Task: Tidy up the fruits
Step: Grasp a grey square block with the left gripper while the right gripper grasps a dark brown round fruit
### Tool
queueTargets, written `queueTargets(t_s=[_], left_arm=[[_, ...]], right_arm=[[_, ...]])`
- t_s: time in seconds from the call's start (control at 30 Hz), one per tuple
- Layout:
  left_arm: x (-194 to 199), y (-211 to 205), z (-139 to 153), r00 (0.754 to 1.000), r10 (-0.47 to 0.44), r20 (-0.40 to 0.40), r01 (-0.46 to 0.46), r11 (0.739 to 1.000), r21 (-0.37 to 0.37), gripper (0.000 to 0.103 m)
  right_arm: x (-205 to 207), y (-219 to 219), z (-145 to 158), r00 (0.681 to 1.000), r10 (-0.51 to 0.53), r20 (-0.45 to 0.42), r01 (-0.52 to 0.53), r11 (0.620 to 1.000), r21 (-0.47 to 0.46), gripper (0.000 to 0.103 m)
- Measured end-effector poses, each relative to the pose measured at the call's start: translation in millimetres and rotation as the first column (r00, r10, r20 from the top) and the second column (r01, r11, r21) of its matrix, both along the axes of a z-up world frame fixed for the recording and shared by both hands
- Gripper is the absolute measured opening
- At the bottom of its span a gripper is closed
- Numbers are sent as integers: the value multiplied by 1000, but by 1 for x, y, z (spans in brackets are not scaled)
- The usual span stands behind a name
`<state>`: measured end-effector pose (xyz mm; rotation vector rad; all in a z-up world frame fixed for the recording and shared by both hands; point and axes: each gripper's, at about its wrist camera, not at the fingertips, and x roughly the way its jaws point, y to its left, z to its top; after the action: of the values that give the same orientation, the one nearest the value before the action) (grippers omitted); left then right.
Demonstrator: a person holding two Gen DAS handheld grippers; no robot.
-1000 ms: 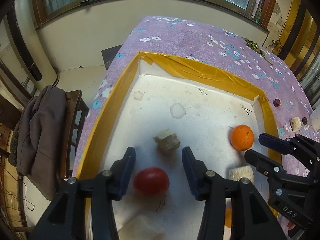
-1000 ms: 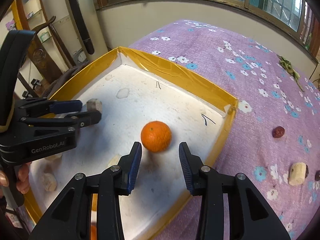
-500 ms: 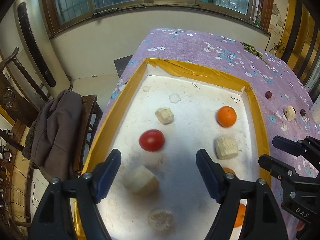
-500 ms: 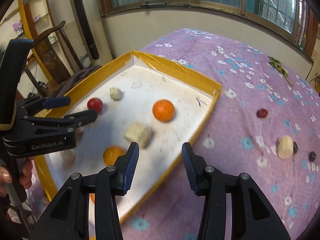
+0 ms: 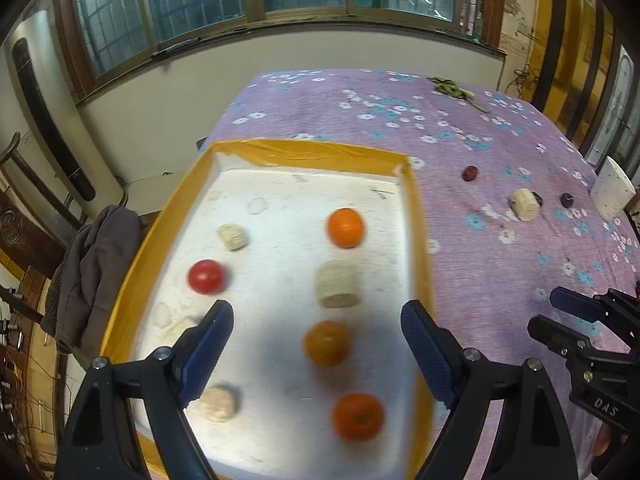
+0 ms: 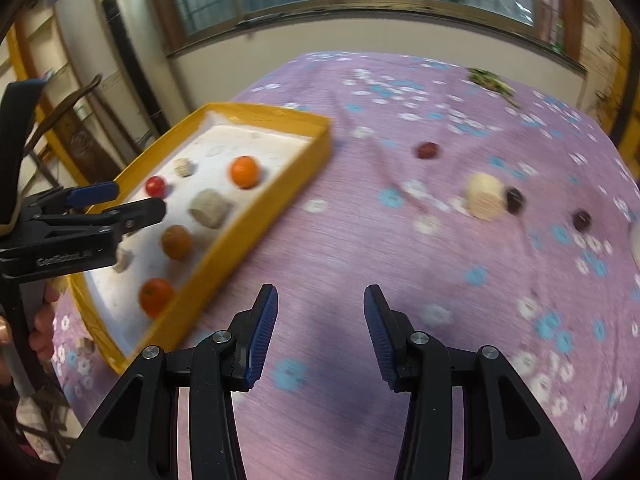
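A yellow-rimmed white tray [image 5: 420, 248] holds a red tomato [image 5: 206, 276], two bright oranges [image 5: 346, 227] [image 5: 358, 416], a duller orange fruit [image 5: 327, 343] and several beige chunks [image 5: 337, 283]. My left gripper [image 5: 318, 314] hovers over the tray's near half. Its jaws are opening wide and grip nothing; the dull orange fruit lies on the tray floor below the gap. My right gripper [image 6: 320, 294] is open and empty above the purple cloth, right of the tray [image 6: 256, 216]. On that cloth lie a dark red fruit [image 6: 427, 150], a beige piece [image 6: 484, 196] and two dark small fruits [image 6: 515, 199].
A chair draped with a brown jacket [image 5: 92, 264] stands left of the table. A white box [image 5: 612, 194] sits at the cloth's right edge and a green sprig [image 5: 452, 87] at the far side. A hand [image 6: 40, 320] holds the left gripper's handle.
Both grippers pulled back and up. The left jaws spread wide, with the tomato left in the tray. The right gripper left the orange and swung right, out over the purple cloth.
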<state>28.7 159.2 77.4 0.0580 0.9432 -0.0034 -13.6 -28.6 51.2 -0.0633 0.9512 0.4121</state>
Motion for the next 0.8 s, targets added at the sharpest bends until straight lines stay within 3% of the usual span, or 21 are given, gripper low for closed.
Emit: queueTargets(t_s=[0.33,0.6,0.8], left_arm=[[-3,-74,-4,994,-105,-37,105,994,23,88],[-1,-107,-14,989,-119,-84,123,991,49,88],[12,-127,-19,988,-116,-99,120,992,45,88]], right_arm=[[22,-102,-3,983,-183,-14,183,982,38,44],[70,-169,1,962,-271,29,269,962,43,44],[97,-219,-7,942,-336,8,335,939,75,45]])
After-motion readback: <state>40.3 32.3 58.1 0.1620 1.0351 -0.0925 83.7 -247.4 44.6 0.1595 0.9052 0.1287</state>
